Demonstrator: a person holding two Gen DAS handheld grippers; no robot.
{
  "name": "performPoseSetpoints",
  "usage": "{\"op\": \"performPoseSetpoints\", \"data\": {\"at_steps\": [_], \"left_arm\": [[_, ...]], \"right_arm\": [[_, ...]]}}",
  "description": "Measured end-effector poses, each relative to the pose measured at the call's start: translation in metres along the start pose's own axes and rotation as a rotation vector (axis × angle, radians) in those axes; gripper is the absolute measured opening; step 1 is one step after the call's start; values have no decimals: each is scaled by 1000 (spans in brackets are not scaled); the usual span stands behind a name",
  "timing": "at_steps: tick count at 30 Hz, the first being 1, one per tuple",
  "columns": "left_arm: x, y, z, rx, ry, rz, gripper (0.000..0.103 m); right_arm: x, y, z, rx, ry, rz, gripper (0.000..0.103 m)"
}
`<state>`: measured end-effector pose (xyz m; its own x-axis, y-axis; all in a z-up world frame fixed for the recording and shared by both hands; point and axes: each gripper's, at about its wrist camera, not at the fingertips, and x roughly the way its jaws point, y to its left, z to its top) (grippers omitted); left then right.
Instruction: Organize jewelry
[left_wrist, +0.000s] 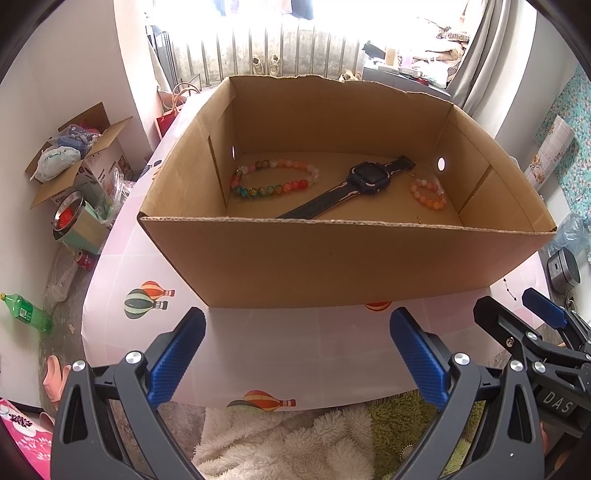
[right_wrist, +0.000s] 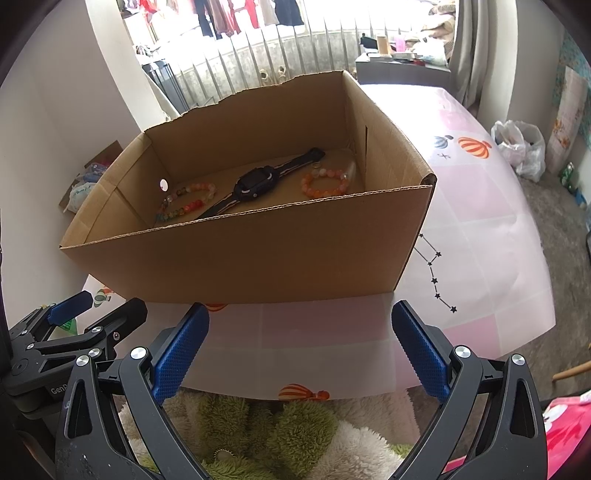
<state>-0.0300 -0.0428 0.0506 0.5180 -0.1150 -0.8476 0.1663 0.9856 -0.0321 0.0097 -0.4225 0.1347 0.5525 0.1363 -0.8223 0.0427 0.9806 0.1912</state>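
Note:
An open cardboard box (left_wrist: 332, 258) (right_wrist: 258, 258) stands on the pink balloon-print table. Inside lie a multicoloured bead bracelet (left_wrist: 273, 179) (right_wrist: 186, 203), a dark wristwatch (left_wrist: 367, 179) (right_wrist: 255, 186) and a small orange-pink bead bracelet (left_wrist: 428, 194) (right_wrist: 325, 182). My left gripper (left_wrist: 297, 350) hovers open over the table's near edge, in front of the box, holding nothing. My right gripper (right_wrist: 301, 347) is also open and empty, beside the left one; it shows at the right in the left wrist view (left_wrist: 517, 314).
The table (right_wrist: 480, 229) stretches to the right of the box. A fluffy white and green blanket (left_wrist: 288, 443) lies below the near edge. On the floor at left are a carton of clutter (left_wrist: 77, 155), a steel bowl (left_wrist: 68, 216) and a green bottle (left_wrist: 26, 312).

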Motion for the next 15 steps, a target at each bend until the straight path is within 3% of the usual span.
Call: {"op": "performPoseSetpoints", "data": {"at_steps": [15], "left_arm": [[0,0,-1,0,1,1,97]], "right_arm": [[1,-1,0,0,2,3,95]]}}
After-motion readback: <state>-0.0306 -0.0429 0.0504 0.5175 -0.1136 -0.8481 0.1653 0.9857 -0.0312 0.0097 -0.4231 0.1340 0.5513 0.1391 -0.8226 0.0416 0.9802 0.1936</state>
